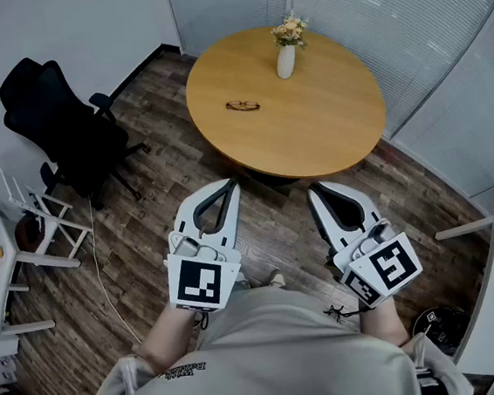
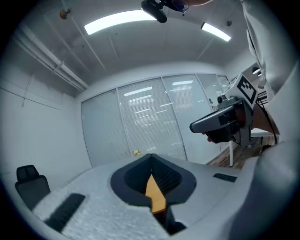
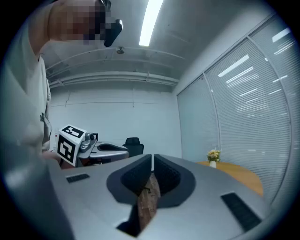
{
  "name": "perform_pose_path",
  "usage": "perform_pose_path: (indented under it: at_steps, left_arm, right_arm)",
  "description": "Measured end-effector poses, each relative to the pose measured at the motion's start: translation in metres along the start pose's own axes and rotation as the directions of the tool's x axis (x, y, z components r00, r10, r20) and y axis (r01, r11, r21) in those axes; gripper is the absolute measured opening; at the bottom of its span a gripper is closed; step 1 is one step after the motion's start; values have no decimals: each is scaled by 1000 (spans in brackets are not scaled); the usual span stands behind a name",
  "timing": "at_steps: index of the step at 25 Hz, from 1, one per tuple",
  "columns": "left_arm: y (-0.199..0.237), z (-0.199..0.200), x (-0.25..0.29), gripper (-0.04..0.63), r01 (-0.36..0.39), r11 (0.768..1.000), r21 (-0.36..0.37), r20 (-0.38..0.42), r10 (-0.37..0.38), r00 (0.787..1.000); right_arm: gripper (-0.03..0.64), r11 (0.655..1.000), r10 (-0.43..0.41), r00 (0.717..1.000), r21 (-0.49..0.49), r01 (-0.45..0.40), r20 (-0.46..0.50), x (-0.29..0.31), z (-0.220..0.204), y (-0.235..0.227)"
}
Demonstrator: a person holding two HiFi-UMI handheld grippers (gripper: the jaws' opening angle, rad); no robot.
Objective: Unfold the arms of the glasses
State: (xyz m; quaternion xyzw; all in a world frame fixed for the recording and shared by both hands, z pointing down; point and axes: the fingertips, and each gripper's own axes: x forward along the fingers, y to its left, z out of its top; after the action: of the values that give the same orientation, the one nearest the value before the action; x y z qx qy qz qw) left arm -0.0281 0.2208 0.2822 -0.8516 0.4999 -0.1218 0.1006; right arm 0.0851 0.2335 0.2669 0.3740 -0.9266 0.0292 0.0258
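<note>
Glasses (image 1: 243, 106) lie toward the counter's (image 1: 329, 140) left edge, well apart from me. Left gripper (image 1: 230, 185) and right gripper (image 1: 314, 189) hang short of it, jaws together and empty. I judge the reach not yet begun.

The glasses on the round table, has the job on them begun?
Nothing looks done yet. The glasses lie on the table, far ahead of the left claw and the right claw, both empty. Left to do: reaching them, gripping, unfolding the arms.

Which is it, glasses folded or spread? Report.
Seemingly folded: the glasses lie compact on the table, no arms sticking out; too small for certainty.
</note>
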Motion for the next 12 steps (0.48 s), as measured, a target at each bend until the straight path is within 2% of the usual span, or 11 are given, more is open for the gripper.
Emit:
perform_pose_path:
  at_steps: [5, 12]
  left_arm:
    - [-8, 0, -1, 21, 11, 1000, -19, -4, -11, 1000]
    - [-14, 0, 0, 21, 12, 1000, 7, -10, -12, 1000]
  right_arm:
    - [37, 1000, -20, 1000, 22, 20, 5, -7, -3, -5]
    - [37, 999, -13, 1000, 29, 13, 6, -12, -6, -10]
